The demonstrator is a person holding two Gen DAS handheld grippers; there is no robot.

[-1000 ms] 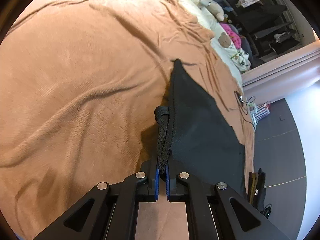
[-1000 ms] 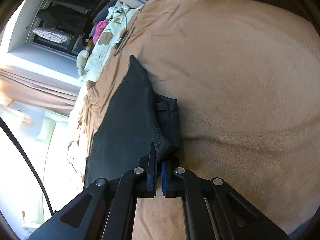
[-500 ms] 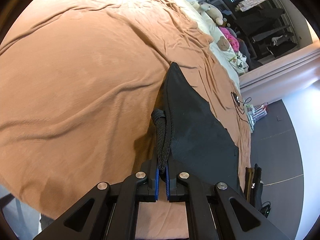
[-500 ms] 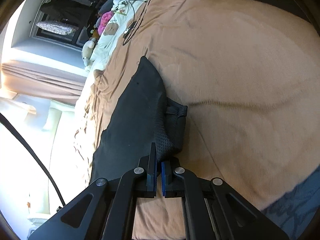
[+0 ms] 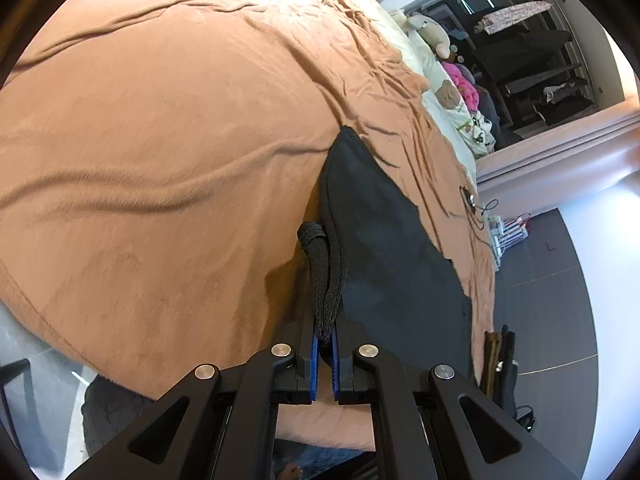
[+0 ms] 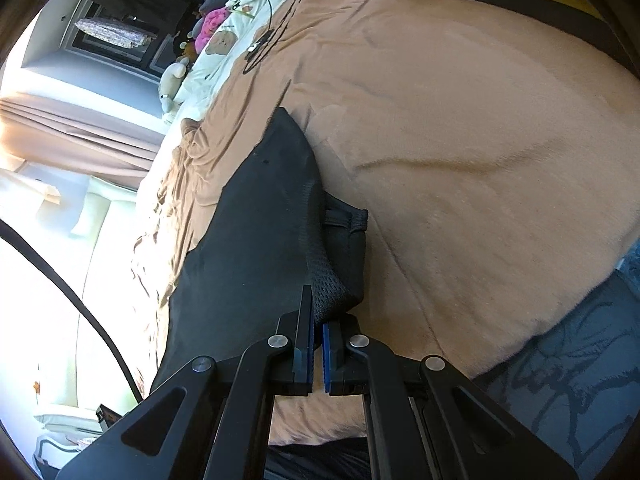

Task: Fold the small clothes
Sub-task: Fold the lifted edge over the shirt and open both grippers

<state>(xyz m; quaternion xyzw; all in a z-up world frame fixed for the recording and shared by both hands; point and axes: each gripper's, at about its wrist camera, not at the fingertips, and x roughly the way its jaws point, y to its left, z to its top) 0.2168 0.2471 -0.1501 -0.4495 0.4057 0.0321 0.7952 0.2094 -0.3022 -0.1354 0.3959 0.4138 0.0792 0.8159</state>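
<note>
The black garment (image 5: pixel 384 248) is stretched between the two tools above the bed, a smooth dark sheet with a taut far edge running to a point, and its lower part drops out of sight behind the tool bodies, so its full outline cannot be made out. Along the left tool's side a thick mesh-knit band (image 5: pixel 324 280), rolled into a rope, runs down into the left hand-held gripper (image 5: pixel 325 354), whose blue-padded fingers are clamped on it. The right hand-held gripper (image 6: pixel 316 344) is likewise pinched shut on a bunched corner of the same garment (image 6: pixel 256 240), where the open honeycomb weave shows clearly; a folded flap with a stitched hem hangs just to the right of it. Beneath lies a tan blanket (image 5: pixel 180 140), soft and napped, creased into long ridges, its near edge curving off the bed. At the far end sit a cream pillow with a bear print (image 5: pixel 446 94), a plush toy (image 5: pixel 428 30) and something pink, too small to identify. A thin black cable (image 6: pixel 268 46) lies on the blanket far off, and stacked folded clothes are cut off at the frame's edge.
</note>
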